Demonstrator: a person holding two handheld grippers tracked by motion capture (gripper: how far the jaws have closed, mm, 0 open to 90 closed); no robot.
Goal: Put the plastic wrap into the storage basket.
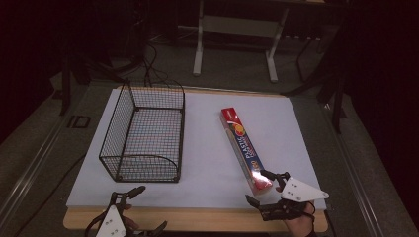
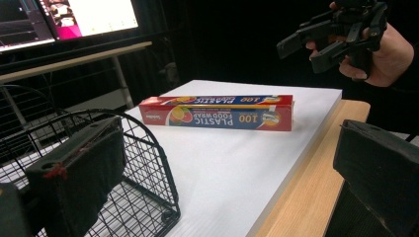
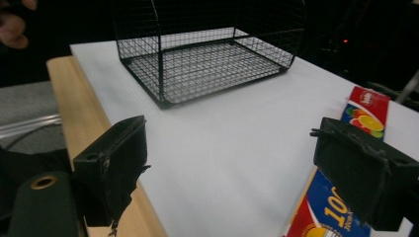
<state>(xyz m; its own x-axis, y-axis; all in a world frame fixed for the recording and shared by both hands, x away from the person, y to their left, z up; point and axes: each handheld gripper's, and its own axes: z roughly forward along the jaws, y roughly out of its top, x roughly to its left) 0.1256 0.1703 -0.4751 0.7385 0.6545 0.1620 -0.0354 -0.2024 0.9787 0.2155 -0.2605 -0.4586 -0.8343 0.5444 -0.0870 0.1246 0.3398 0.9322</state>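
A long red and blue plastic food wrap box lies flat on the white sheet, right of centre. An empty black wire basket stands at the left. My right gripper is open at the box's near end, one jaw beside that end, the other toward the table's front edge. In the right gripper view the box runs behind the right jaw and the basket stands ahead. My left gripper is open at the front edge, near the basket's front corner; the box lies beyond.
A wooden table edge borders the white sheet at the front. A white desk frame and cables are on the floor behind the table. Monitors glow in the left gripper view. The right hand's gripper hangs at upper right there.
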